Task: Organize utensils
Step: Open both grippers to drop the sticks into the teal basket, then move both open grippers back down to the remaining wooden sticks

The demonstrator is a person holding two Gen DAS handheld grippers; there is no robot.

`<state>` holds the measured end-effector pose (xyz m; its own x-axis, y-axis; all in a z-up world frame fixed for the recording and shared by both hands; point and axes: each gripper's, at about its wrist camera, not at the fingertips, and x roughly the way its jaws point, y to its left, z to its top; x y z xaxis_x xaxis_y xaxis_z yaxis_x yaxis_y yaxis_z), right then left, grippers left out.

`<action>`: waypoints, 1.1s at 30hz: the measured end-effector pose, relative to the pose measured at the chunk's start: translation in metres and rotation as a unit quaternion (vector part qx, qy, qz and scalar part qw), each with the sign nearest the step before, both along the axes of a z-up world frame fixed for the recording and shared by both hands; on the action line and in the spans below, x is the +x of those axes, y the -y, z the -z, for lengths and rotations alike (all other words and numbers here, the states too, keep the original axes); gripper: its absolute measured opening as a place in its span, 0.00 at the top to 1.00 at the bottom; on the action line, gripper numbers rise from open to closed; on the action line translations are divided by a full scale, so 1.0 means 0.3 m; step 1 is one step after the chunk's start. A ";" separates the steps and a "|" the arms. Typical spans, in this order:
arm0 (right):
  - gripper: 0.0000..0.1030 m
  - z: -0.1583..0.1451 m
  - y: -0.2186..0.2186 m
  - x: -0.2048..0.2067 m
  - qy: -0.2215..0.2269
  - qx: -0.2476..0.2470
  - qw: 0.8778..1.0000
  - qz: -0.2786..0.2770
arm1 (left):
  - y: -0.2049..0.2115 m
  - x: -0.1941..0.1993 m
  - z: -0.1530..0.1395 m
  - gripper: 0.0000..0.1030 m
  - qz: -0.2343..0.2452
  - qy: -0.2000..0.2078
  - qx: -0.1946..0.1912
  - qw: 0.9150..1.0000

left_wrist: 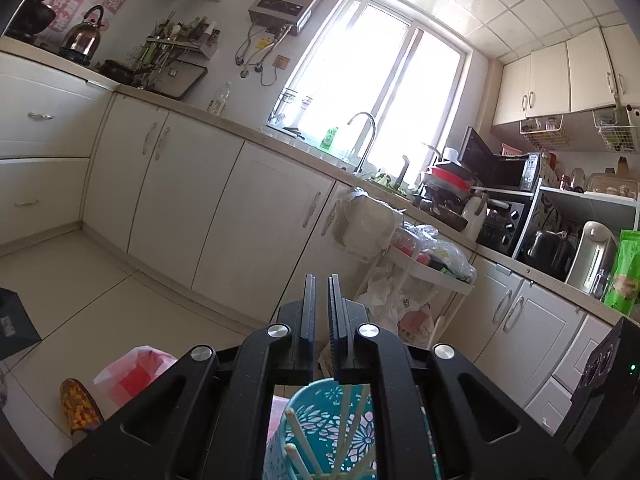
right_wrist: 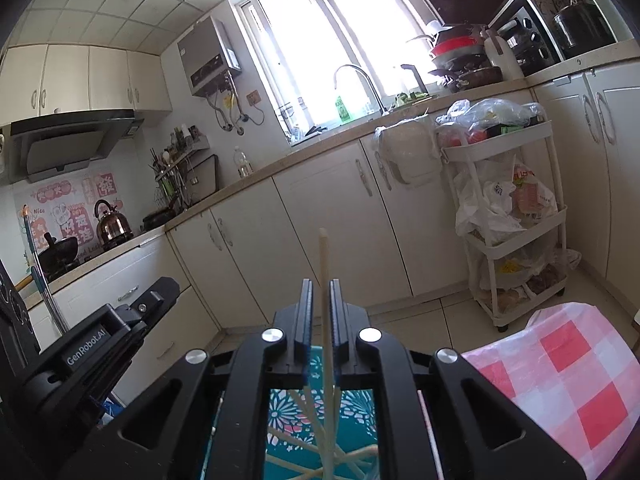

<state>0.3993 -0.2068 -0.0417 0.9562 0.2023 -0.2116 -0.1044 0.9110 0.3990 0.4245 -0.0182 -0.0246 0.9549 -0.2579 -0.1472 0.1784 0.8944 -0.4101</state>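
Right hand-held gripper (right_wrist: 321,300) pinching one upright chopstick (right_wrist: 323,264), long axis vertical, directly above teal holder (right_wrist: 320,420); left hand-held gripper (left_wrist: 321,300) nearly closed, empty.

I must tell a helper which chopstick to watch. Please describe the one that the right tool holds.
Look below the bright window, just in front of the right tool. One pale chopstick stands upright between its fingers, rising from the teal flowered holder. The other chopsticks lean crossed inside the holder.

Both wrist views face the window (left_wrist: 376,92) counter.
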 end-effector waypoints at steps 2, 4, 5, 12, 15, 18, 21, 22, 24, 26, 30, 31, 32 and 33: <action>0.84 0.008 0.010 -0.018 -0.004 0.003 1.000 0.001 | 0.002 -0.017 0.008 0.95 0.006 -0.007 0.007 1.000; 0.84 0.005 0.021 -0.041 -0.007 0.004 1.000 0.002 | 0.001 -0.036 0.014 0.94 0.011 -0.014 0.014 1.000; 0.84 0.002 0.026 -0.053 -0.008 0.005 1.000 0.002 | 0.000 -0.050 0.018 0.94 0.013 -0.016 0.016 1.000; 0.71 -0.017 0.058 -0.174 -0.016 0.012 1.000 0.008 | -0.023 -0.168 0.048 0.64 0.013 -0.042 0.026 0.999; 0.57 -0.009 0.073 -0.245 -0.027 0.016 0.999 0.017 | -0.046 -0.236 0.067 0.49 0.006 -0.053 0.037 0.998; 0.48 0.016 0.082 -0.317 -0.046 0.009 0.999 0.026 | -0.071 -0.296 0.102 0.34 0.007 -0.078 0.047 0.996; 0.48 0.081 0.074 -0.372 -0.091 -0.016 0.995 0.026 | -0.098 -0.340 0.174 0.25 0.006 -0.115 0.053 0.992; 0.47 0.114 0.067 -0.380 -0.115 -0.026 0.993 0.020 | -0.106 -0.347 0.201 0.24 0.007 -0.130 0.052 0.990; 0.46 0.186 0.043 -0.375 -0.170 -0.052 0.984 0.003 | -0.119 -0.364 0.264 0.24 0.009 -0.166 0.049 0.985; 0.46 0.263 0.019 -0.362 -0.221 -0.077 0.972 -0.019 | -0.122 -0.382 0.302 0.24 0.010 -0.185 0.052 0.981; 0.65 0.364 -0.040 -0.330 -0.280 -0.113 0.951 -0.061 | -0.108 -0.424 0.340 0.20 0.017 -0.201 0.067 0.977; 0.69 0.378 -0.053 -0.324 -0.287 -0.118 0.948 -0.068 | -0.104 -0.432 0.346 0.19 0.020 -0.203 0.071 0.976; 0.73 0.390 -0.070 -0.316 -0.292 -0.125 0.945 -0.075 | -0.099 -0.434 0.350 0.18 0.022 -0.205 0.074 0.976; 0.75 0.398 -0.082 -0.312 -0.295 -0.130 0.943 -0.079 | -0.095 -0.439 0.355 0.18 0.023 -0.207 0.077 0.975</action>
<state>0.3057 -0.1820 -0.1611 0.6189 0.2015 -0.7592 -0.0774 0.9775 0.1963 0.2928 0.0104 -0.1309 0.7928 -0.2436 -0.5586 0.0672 0.9460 -0.3172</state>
